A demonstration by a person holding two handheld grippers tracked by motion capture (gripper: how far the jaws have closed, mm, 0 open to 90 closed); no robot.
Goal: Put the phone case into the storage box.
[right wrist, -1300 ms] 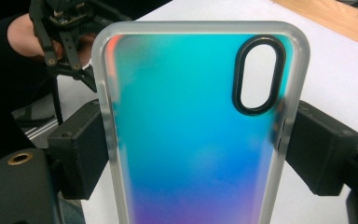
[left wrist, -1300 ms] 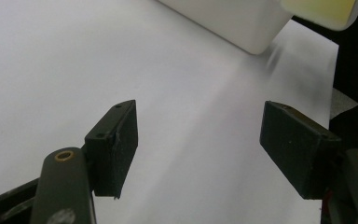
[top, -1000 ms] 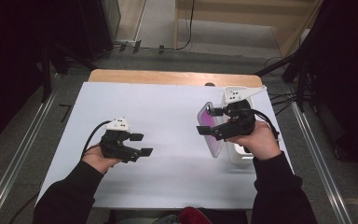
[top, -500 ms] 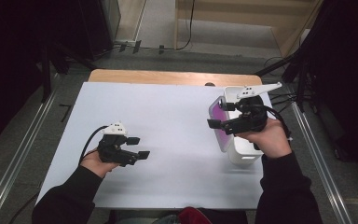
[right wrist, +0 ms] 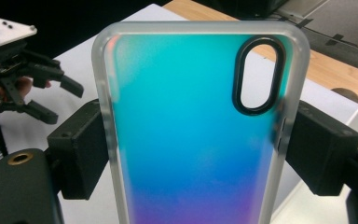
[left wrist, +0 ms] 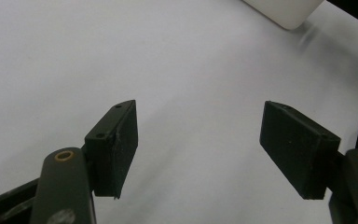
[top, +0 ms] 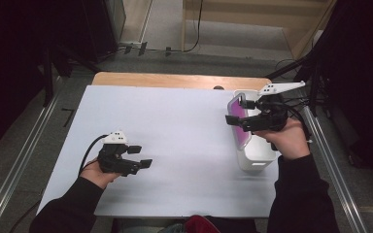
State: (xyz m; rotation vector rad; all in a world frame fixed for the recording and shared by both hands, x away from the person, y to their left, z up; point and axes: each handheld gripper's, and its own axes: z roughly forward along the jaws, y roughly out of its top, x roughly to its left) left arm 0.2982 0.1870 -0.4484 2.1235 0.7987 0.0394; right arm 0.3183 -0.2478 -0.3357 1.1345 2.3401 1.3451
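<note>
Item 1, phone case (right wrist: 191, 130): translucent, blue shading to violet, with a black-ringed oval camera cutout at the upper right of the right gripper view. In the high view it stands on edge at the right of the frame (top: 239, 121), over the left rim of the white box (top: 257, 158). You hold it by its two long sides, so its back panel faces the camera and stays unmarked.

Item 2, right gripper (top: 240, 112): your jaws are clamped on the phone case, one black pad on each long edge. They stand wide because the case is wide. Pinching the rigid frame, rather than the thin back, probably keeps it from flexing or slipping.

Item 3, white box: sits at the right of the table (top: 175, 126), beneath your right hand. An open-topped container, likely the source or the destination of the case.

Item 4, left gripper (top: 140, 156): lower left of the high view, low over bare white surface. Its jaws gape with nothing between them, as the left gripper view (left wrist: 200, 140) confirms. You park it well apart from the case, apparently ready to assist.
</note>
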